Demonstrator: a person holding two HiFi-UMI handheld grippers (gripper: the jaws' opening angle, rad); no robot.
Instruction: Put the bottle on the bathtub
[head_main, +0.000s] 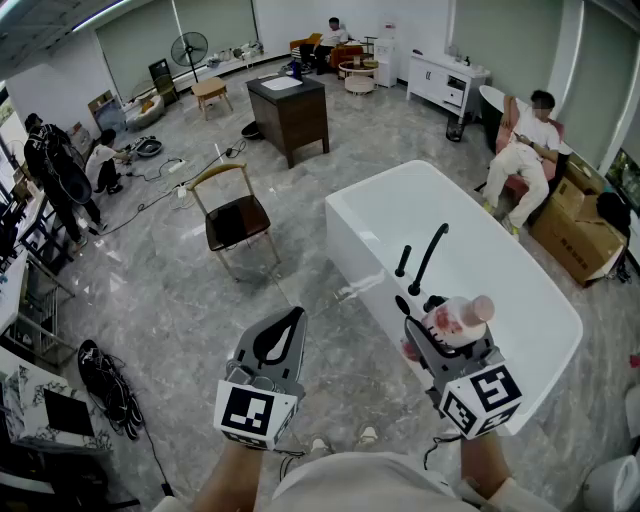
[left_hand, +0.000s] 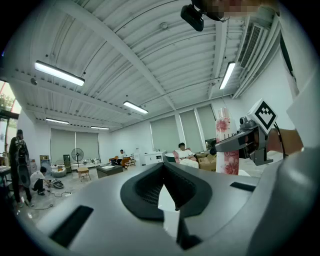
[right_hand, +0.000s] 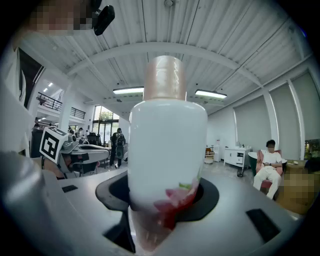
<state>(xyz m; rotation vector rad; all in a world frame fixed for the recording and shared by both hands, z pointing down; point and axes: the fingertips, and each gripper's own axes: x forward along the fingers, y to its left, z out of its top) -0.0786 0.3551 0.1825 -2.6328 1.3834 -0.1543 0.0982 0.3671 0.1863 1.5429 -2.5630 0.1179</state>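
Observation:
My right gripper is shut on a white bottle with a pink flower print and a pale pink cap. It holds the bottle over the near rim of the white bathtub, beside the black faucet. In the right gripper view the bottle stands upright between the jaws and fills the middle. The left gripper view shows the bottle at the right, in the right gripper. My left gripper hangs over the floor, left of the tub, its jaws shut with nothing in them.
A wooden chair stands on the marble floor left of the tub, a dark cabinet behind it. A person sits beyond the tub near cardboard boxes. Black cables lie at the lower left.

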